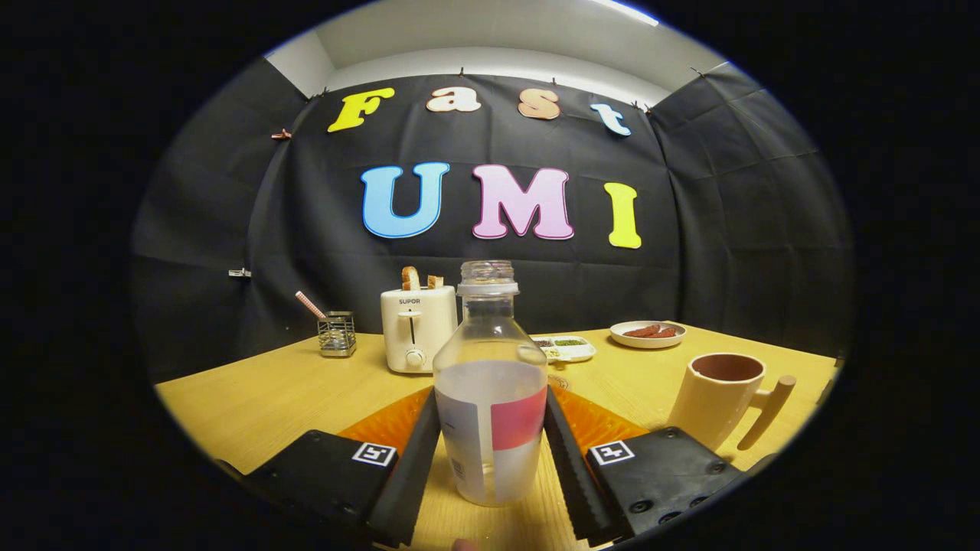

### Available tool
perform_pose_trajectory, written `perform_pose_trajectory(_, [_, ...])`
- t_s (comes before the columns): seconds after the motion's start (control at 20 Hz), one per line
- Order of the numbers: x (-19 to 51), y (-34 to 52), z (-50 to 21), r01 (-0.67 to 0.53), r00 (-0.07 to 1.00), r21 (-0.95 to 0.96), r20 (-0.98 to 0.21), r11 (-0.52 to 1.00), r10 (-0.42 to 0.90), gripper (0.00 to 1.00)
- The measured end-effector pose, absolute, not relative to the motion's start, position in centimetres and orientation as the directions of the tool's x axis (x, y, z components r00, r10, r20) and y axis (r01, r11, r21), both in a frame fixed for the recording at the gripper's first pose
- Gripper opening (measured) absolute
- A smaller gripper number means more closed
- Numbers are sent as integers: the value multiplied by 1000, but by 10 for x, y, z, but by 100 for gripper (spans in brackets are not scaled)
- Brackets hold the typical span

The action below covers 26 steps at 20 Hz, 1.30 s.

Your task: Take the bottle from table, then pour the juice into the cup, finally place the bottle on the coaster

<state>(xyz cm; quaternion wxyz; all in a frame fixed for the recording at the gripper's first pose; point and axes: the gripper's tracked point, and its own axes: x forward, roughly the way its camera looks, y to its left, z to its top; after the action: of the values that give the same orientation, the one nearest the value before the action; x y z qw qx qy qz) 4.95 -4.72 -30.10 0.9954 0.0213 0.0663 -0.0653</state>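
Toaster (417, 327) with toast; wire holder (337, 334); plate (648, 334); divided tray (565, 348).

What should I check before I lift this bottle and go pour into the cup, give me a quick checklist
1. Both fingers pressing the bottle: ok, one on each side of its lower body.
2. Bottle upright: ok.
3. Cap off for pouring: ok, the neck is open.
4. Cup upright and open: ok, it stands ahead to the right of the fingers, mouth up.
5. Juice in the bottle: cannot tell, the frosted wall hides the level.
6. Coaster free for the later set-down: cannot tell, the bottle and fingers cover its middle.
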Motion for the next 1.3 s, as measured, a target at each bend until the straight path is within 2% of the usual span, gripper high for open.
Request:
perform_pose_trajectory(0.15, [50, -40, -301, 109, 974, 31, -204, 994, -100, 76])
perform_pose_trajectory(0.75, [49, -23, -133, 97, 991, 43, -93, 994, -93, 75])
perform_pose_trajectory(1.0, [41, -20, -125, 82, 989, 61, -126, 995, -74, 75])
perform_pose_trajectory(1.3, [37, -30, -131, 93, 980, 182, -192, 979, -57, 75])
